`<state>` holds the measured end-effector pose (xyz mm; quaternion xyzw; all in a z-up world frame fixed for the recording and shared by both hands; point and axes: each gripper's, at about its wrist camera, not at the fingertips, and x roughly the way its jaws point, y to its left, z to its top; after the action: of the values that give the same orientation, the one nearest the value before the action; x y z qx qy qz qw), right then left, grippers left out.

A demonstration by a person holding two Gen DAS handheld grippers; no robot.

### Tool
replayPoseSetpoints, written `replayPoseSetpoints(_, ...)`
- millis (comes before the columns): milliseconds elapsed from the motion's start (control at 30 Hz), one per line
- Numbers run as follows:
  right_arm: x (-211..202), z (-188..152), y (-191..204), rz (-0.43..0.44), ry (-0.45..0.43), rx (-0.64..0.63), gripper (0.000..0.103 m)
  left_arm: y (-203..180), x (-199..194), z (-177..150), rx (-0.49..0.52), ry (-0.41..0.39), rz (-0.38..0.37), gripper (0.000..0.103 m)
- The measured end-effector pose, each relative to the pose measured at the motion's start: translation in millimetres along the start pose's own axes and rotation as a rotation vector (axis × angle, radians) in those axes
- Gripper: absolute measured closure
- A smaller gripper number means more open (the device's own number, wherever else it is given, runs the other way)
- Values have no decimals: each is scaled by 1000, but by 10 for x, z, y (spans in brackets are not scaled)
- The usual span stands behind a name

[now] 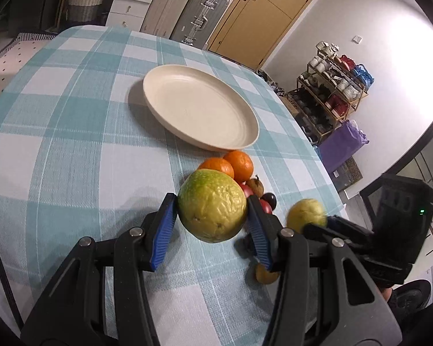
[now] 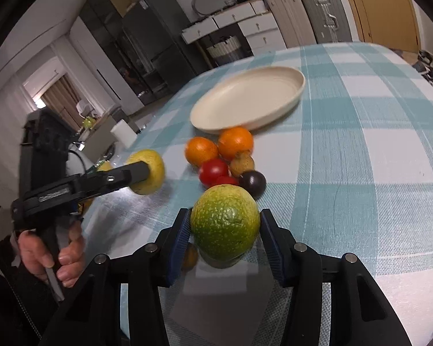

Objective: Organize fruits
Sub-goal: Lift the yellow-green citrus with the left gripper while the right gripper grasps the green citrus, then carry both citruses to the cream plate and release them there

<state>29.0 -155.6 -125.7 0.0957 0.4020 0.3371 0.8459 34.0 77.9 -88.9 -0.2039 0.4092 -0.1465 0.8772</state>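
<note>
Fruit is gripped in both claws. The left claw (image 1: 212,201) is closed on a wrinkled yellow-green fruit (image 1: 212,213), with its blue pads pressed against both sides. The right wrist view shows this fruit held above the near edge of the worktop (image 1: 72,144), which is covered in a teal and white checked cloth. A hand (image 2: 52,253) wraps the left claw's handle.

The right claw (image 2: 225,214) is closed on a green speckled fruit (image 2: 225,226), with a pad against each side. I cannot tell whether this fruit rests on the cloth or hangs just above it.

Just beyond both claws, a cluster of loose fruit sits on the cloth. It holds two oranges (image 2: 202,150) side by side, red tomatoes (image 2: 213,170), a small brown fruit (image 2: 242,163) and a dark round fruit (image 2: 252,183), all touching or nearly touching.

Just past the oranges sits a cream plate (image 1: 199,109) with nothing on it.

Farther back are suitcases, white drawers and a wooden door.
</note>
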Motion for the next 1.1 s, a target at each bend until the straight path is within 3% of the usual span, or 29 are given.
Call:
replayPoseSetpoints(433,-239,659,-39,6,-132,-45,54,-67,118,626,54,-31,41,57)
replayPoseSetpoints(800,10,1378,-111,39,-150,-81,54,-55,358,1314,61,-44,27,57)
replayPoseSetpoints(1100,355,1919,-205,37,-153,-117,54,44,769,1827,56,-24,25,57)
